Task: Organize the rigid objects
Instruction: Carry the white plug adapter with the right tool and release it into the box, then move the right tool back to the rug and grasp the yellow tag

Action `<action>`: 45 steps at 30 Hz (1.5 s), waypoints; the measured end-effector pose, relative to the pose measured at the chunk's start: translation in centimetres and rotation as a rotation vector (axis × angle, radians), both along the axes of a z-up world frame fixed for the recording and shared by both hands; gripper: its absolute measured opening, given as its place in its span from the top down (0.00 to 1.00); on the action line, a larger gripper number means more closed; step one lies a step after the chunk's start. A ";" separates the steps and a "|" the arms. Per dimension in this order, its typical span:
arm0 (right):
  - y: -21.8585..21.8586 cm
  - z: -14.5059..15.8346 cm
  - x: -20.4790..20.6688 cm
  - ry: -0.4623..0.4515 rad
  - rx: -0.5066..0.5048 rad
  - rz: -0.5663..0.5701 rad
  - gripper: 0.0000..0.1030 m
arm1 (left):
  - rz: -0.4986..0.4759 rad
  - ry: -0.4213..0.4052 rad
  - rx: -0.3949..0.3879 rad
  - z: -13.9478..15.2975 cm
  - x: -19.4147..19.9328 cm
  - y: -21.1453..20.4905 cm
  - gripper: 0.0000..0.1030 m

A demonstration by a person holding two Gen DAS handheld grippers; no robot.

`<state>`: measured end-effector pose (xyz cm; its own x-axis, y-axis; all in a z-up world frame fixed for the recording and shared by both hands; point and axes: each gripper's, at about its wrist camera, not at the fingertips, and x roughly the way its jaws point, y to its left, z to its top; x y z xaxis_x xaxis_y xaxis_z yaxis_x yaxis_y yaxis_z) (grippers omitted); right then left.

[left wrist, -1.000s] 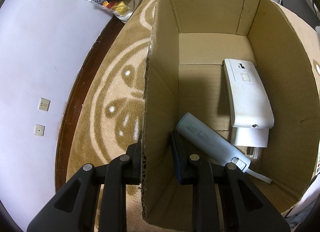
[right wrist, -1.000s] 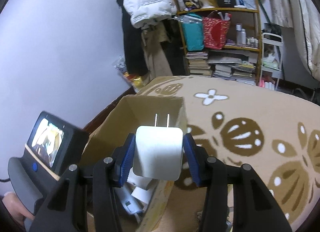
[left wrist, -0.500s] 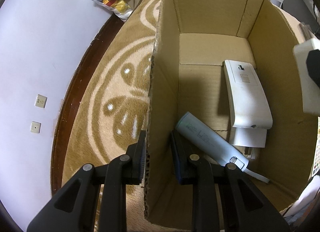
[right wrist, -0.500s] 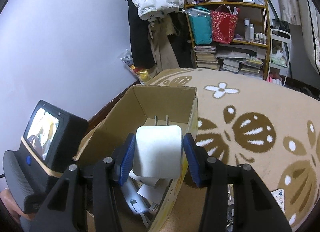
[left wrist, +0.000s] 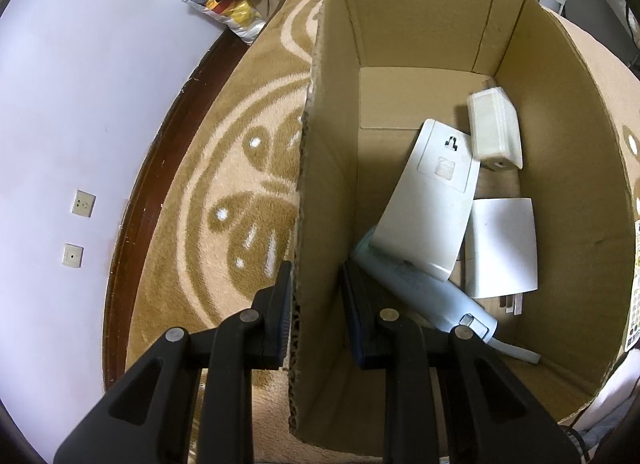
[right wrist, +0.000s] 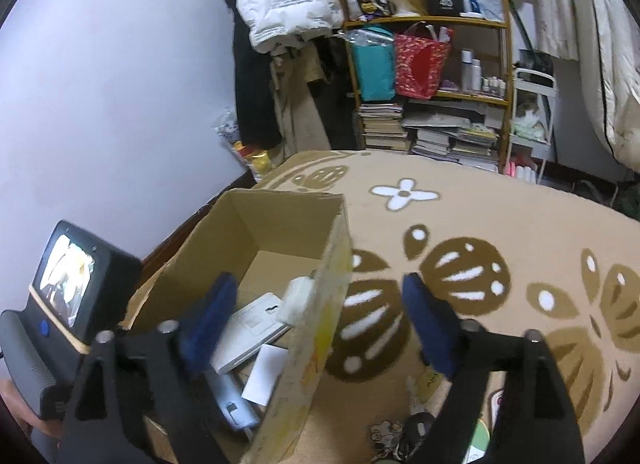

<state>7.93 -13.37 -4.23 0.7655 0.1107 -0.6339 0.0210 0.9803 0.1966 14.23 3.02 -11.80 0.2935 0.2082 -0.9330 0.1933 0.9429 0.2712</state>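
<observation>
My left gripper (left wrist: 316,304) is shut on the left wall of an open cardboard box (left wrist: 320,168), one finger outside and one inside. Inside the box lie a white plug charger (left wrist: 494,128) at the far right, a long white curved panel (left wrist: 432,192), a white card (left wrist: 502,248) and a pale blue cylinder device (left wrist: 424,294). My right gripper (right wrist: 316,320) is open and empty above the box's right wall (right wrist: 320,320). The charger (right wrist: 298,298) and panel (right wrist: 252,330) also show in the right wrist view.
The box stands on a tan patterned rug (right wrist: 480,232). A cluttered bookshelf (right wrist: 432,76) and hanging clothes (right wrist: 280,4) stand at the back wall. Small items (right wrist: 412,428) lie on the rug right of the box. The left gripper's screen (right wrist: 68,280) is at left.
My right gripper opened and let go of the white charger, which fell into the box at the far right. The white panel shifted and tilted leftward, uncovering the white card.
</observation>
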 end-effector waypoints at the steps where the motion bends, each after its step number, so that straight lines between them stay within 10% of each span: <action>1: -0.3 0.0 0.0 0.003 -0.001 -0.011 0.06 | 0.000 0.000 0.000 0.0 0.0 0.0 0.77; 34: -7.6 -9.7 1.6 0.292 0.016 -0.245 0.00 | 0.006 0.005 -0.001 0.0 -0.1 0.0 0.77; 45: -8.1 -12.2 1.7 0.405 0.049 -0.261 0.36 | 0.004 0.009 0.008 -0.3 0.0 -0.1 0.77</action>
